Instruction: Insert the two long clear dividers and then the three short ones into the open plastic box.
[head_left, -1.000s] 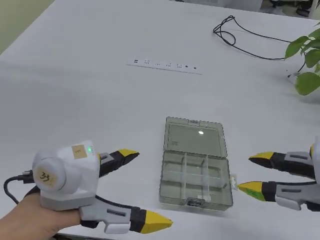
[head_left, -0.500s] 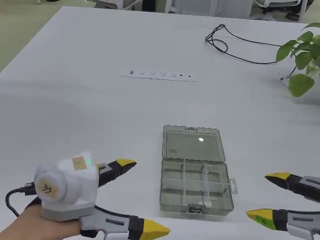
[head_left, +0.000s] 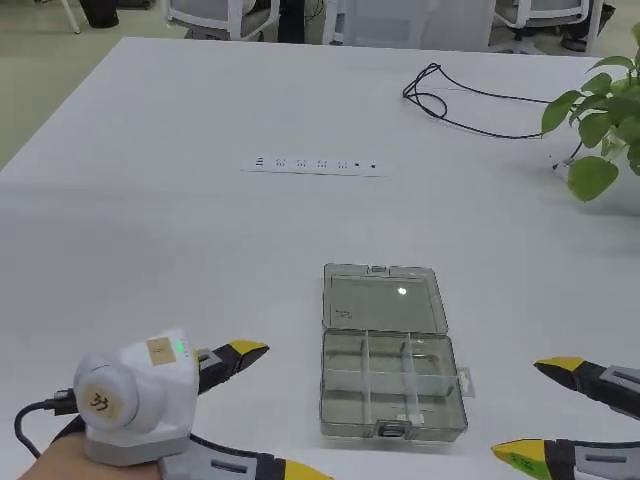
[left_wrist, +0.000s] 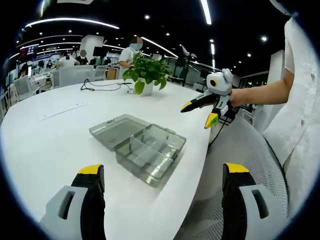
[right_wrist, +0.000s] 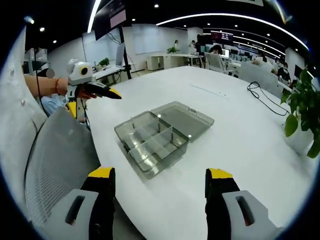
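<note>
The smoky translucent plastic box (head_left: 345, 425) is lying on the white table (head_left: 150, 230) between the two grippers, its hinged lid (head_left: 384, 298) folded back flat on the far side of the tray. Clear plastic dividers (head_left: 366, 372) are standing upright inside the tray, crossing one another and splitting it into a grid of compartments; their exact count is not resolving through the clear plastic, and nothing else is discernible in the compartments. The left gripper (head_left: 278, 408) is hovering near the box's left side with jaws spread wide and carrying nothing. The right gripper (head_left: 525, 410) is hovering off the right side, likewise parted and unladen. Neither is touching the box. By judgement, the insertion work is looking finished or nearly so. The next move is calling for a check that each divider is sitting fully in its slots, pressing down any that is standing proud
</note>
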